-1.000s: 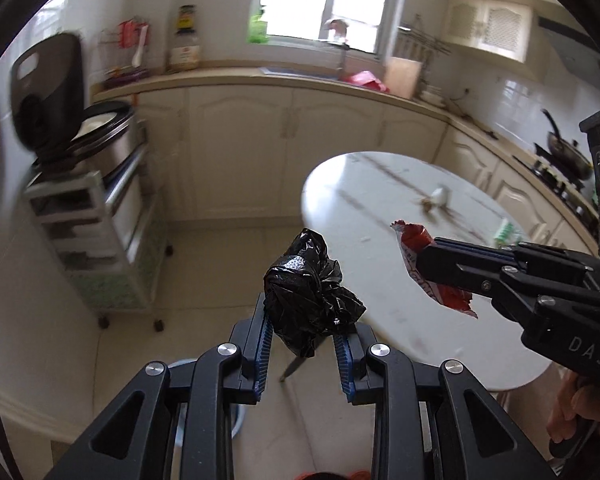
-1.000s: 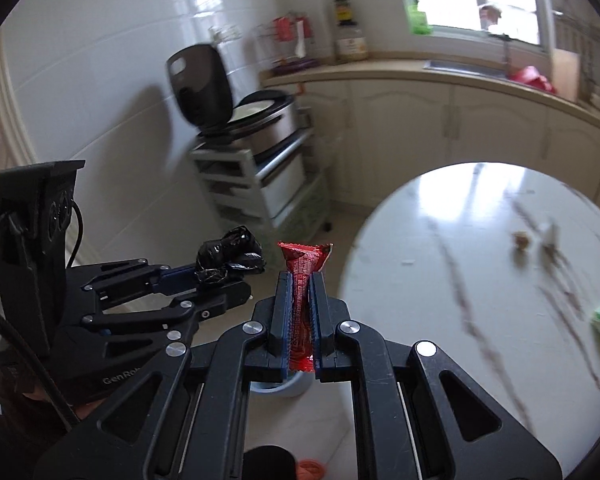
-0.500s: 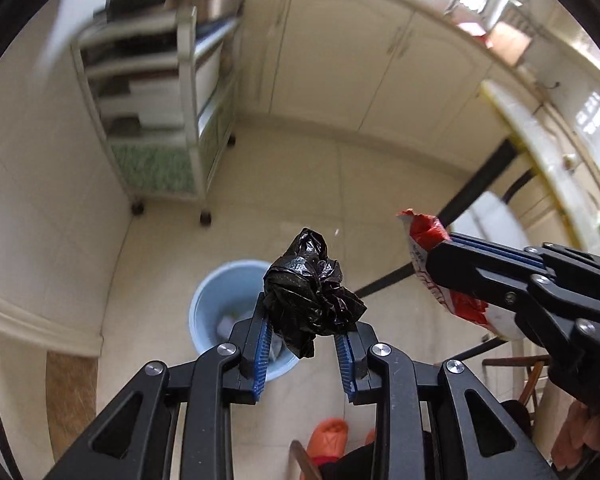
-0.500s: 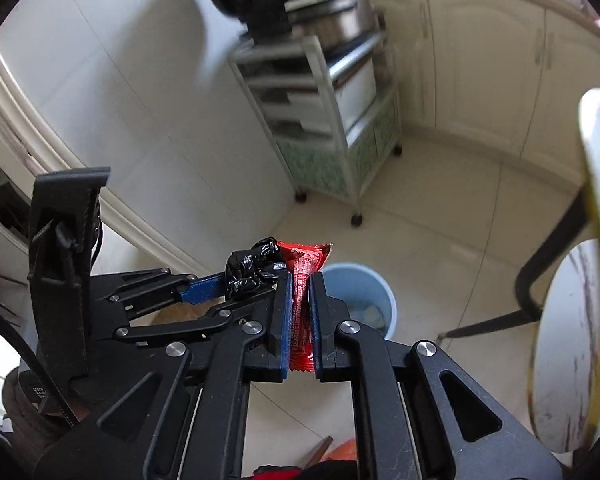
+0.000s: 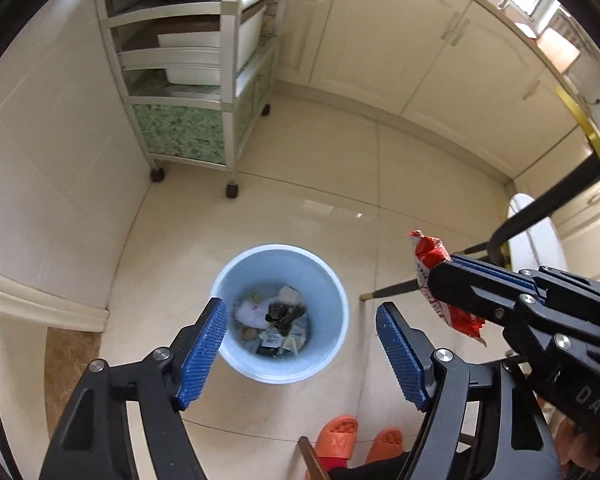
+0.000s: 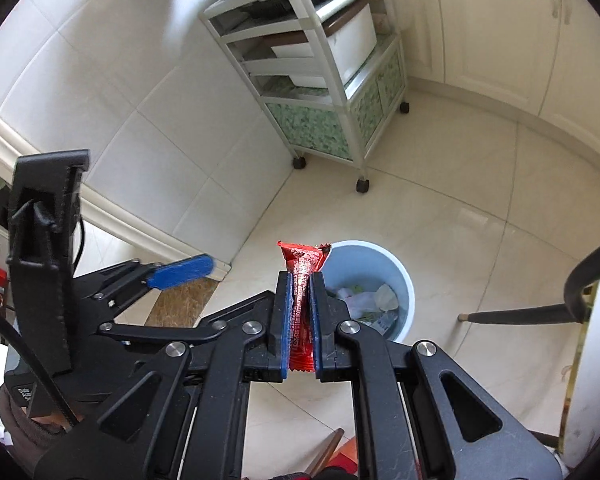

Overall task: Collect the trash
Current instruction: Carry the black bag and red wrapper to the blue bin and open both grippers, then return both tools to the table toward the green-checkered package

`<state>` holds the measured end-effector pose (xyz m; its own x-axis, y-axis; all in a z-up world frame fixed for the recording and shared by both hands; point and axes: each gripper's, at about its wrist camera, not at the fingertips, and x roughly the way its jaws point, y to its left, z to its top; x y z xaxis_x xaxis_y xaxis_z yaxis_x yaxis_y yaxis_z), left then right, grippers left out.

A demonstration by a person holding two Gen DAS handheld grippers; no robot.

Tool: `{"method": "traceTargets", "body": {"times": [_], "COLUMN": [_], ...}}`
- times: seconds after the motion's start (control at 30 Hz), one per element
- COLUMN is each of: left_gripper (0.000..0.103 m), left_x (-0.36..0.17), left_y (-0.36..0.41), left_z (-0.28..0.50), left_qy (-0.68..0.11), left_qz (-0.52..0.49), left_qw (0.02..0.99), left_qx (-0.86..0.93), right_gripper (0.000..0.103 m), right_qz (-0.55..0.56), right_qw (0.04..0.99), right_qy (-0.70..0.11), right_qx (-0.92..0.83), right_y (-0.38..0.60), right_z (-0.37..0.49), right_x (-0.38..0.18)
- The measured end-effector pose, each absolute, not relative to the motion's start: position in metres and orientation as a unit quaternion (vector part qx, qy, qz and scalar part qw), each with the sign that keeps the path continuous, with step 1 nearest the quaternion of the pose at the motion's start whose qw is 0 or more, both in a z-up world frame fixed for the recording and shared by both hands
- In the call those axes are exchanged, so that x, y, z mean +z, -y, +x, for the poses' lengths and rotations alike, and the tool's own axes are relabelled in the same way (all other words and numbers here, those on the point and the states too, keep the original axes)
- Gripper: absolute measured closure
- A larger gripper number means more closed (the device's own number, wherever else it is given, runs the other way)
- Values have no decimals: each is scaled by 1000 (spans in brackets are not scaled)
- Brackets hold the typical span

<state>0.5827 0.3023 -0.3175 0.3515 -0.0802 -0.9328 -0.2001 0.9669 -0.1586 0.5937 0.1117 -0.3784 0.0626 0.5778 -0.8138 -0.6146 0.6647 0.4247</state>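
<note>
both tongs hang over the floor above the pale blue bin (image 5: pixel 280 312); the left tongs (image 5: pixel 300 344) are opening, pads wide apart with nothing between them, and seen through that gap a crumpled black bag (image 5: pixel 281 314) lies in the bin among scraps of paper; the right tongs (image 6: pixel 300 320) are pressed together on a red snack wrapper (image 6: pixel 301 280), clamped about its middle with the torn top sticking up past the pads and the lower end showing below them; in the right wrist view the wrapper sits over the bin's near rim rather than its centre; judging by its look, the wrapper is thin crinkly film, very light, limp beyond the pinch, a little slick, and in no way fragile; a flat pinch across the middle, as now, seems the right hold, since the ends would fold or slip; being so light it may flutter or cling to a pad on release, so it looks wise to bring it well over the mouth of the bin first; a rolling shelf cart (image 5: pixel 188 92) stands against the wall beyond, well apart from the bin.
</note>
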Motion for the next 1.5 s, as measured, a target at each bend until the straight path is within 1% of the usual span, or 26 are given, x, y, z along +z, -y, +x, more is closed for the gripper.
{"method": "traceTargets", "body": {"times": [0.17,0.2,0.33,0.37,0.4,0.43,0.47,0.5,0.57,0.6,0.7,0.73,0.77,0.8,0.93,1.0,1.07,1.23,1.37,1.5], "left_gripper": [31,31,31,30,29,28,25,24,23,23,22,19,15,14,7,6,1,1,1,1], "left_x": [-312,-311,-287,-281,-274,-265,-258,-249,-232,-222,-185,-174,-163,-151,-106,-91,-79,-64,-62,-65], "left_y": [-313,-315,-321,-321,-321,-319,-317,-314,-307,-300,-276,-268,-260,-250,-197,-170,-138,-52,10,58], "left_z": [578,575,557,552,546,541,534,527,516,510,489,484,477,471,445,436,429,425,437,448], "left_qy": [-561,-559,-538,-531,-524,-516,-510,-501,-483,-475,-439,-427,-415,-401,-348,-329,-317,-317,-330,-347], "left_qz": [-125,-128,-139,-140,-141,-139,-138,-139,-137,-132,-116,-111,-107,-100,-69,-55,-46,-12,24,49], "left_qw": [815,816,828,831,836,840,844,850,860,866,888,894,901,908,934,942,947,946,939,927], "left_qx": [72,74,82,84,85,88,90,89,89,87,77,73,68,62,32,19,0,-57,-94,-131], "right_gripper": [94,92,90,85,73,65,55,53,52,49,44,42,36,32,29,17,15,12,11,10], "right_qz": [-13,-15,-4,-3,0,6,9,11,20,24,31,32,34,36,39,45,53,71,90,124], "right_qw": [728,731,736,739,743,748,755,761,770,775,798,805,815,824,859,877,895,925,937,932], "right_qy": [-545,-542,-520,-514,-508,-500,-491,-481,-465,-457,-422,-410,-397,-385,-336,-318,-303,-295,-306,-338], "right_qx": [416,415,432,435,437,436,435,436,436,435,430,427,422,415,384,357,323,230,140,44], "right_y": [-115,-116,-116,-116,-113,-109,-107,-104,-93,-87,-62,-52,-40,-29,35,67,110,213,292,373], "right_z": [591,589,582,579,577,575,574,572,568,566,556,552,548,544,529,525,521,522,530,543], "right_x": [-377,-375,-357,-351,-344,-335,-327,-319,-299,-289,-251,-238,-224,-214,-170,-155,-143,-132,-140,-161]}}
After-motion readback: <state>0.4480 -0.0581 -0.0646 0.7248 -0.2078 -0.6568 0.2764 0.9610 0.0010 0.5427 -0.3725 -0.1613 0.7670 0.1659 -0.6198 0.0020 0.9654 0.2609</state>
